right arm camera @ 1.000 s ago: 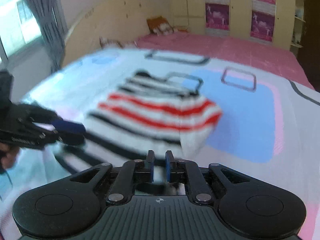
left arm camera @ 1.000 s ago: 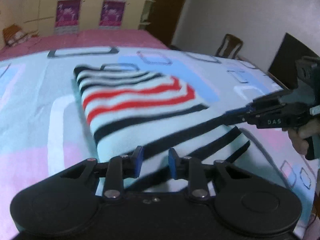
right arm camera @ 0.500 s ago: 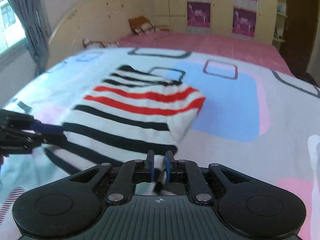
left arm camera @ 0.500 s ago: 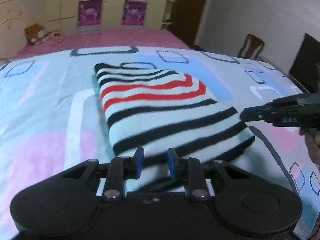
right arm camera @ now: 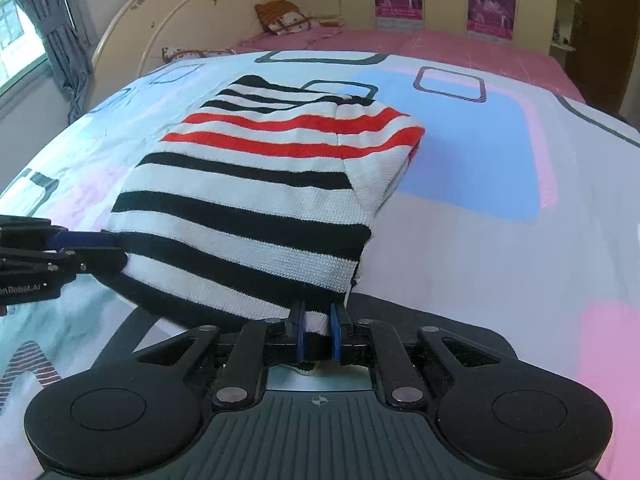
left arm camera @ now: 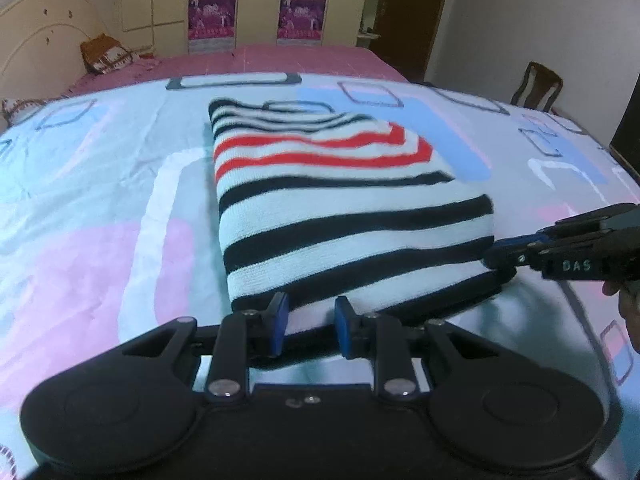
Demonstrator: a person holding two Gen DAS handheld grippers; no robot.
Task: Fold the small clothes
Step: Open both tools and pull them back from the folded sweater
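Left wrist view looks over a folded knit garment with white, black and red stripes (left arm camera: pixel 340 200), lying in the middle of a bed under a pale quilt printed with pink and blue rounded blocks (left arm camera: pixel 100 240). The left gripper (left arm camera: pixel 308 326) sits at the garment's near hem with its blue pads standing narrowly apart; striped cloth lies between them, and the hem appears to be held there, though the contact itself is partly hidden by the fingers. From the right wrist view, the right gripper (right arm camera: pixel 317 334) is clamped tight on the near right corner of the same hem, knit bunched between its nearly closed pads.

The near edge looks lifted a little off the quilt, while the far part, with the red stripes, rests flat.

The garment reads as a soft, light, thick knit: it should drape and sag between two hold points rather than keep a straight edge, and its layers may slide over each other. Holds are best placed at the two corners of one hem, pinching all layers together and keeping the edge taut between the hands. A chair (left arm camera: pixel 538 88) and a wardrobe with purple panels (left arm camera: pixel 256 0) stand well beyond the bed.
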